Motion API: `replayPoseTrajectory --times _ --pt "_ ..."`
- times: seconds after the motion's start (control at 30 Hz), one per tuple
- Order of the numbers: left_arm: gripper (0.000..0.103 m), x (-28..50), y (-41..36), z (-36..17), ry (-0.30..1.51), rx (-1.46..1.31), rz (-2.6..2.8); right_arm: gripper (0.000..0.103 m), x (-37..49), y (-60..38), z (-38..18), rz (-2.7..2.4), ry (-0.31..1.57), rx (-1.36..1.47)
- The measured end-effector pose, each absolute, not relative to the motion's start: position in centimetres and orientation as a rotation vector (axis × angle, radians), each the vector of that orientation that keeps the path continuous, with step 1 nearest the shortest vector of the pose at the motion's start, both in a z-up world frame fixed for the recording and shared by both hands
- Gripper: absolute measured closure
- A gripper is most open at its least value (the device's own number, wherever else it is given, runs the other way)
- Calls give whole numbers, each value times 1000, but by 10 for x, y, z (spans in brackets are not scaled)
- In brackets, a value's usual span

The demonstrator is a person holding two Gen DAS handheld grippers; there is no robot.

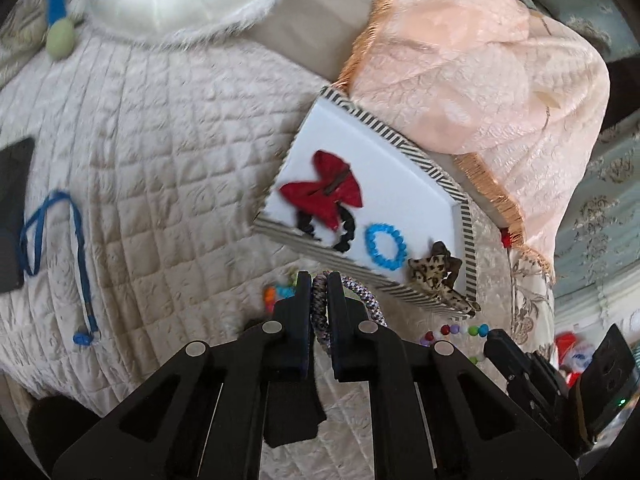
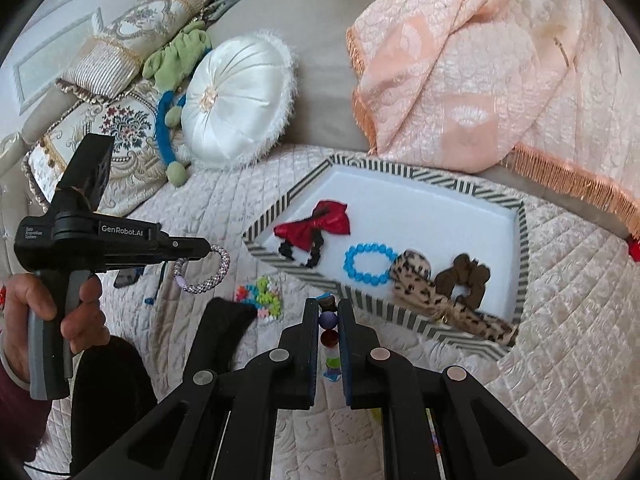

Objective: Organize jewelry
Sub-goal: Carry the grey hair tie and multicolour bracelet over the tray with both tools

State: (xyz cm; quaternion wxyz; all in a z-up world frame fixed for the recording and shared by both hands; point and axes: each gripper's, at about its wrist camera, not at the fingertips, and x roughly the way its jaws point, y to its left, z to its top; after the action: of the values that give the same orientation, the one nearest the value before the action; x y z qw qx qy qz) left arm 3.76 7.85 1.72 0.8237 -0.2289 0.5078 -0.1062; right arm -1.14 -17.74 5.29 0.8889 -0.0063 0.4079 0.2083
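Note:
A striped tray lies on the quilted bed. It holds a red bow, a blue bead bracelet, a leopard scrunchie and a brown scrunchie. My left gripper is shut on a sparkly rope bracelet, lifted off the quilt in front of the tray. My right gripper is shut on a string of coloured beads near the tray's front rim.
A colourful bead piece lies on the quilt left of the tray. A round white cushion, patterned pillows and a peach fringed blanket sit behind. A blue cord and a dark flat object lie at the left. A hand grips the left tool.

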Motion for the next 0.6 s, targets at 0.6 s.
replayPoseTrajectory --times 0.6 --pt "96 116 -6 39 1018 -164 -189 94 73 -209 73 341 820 -44"
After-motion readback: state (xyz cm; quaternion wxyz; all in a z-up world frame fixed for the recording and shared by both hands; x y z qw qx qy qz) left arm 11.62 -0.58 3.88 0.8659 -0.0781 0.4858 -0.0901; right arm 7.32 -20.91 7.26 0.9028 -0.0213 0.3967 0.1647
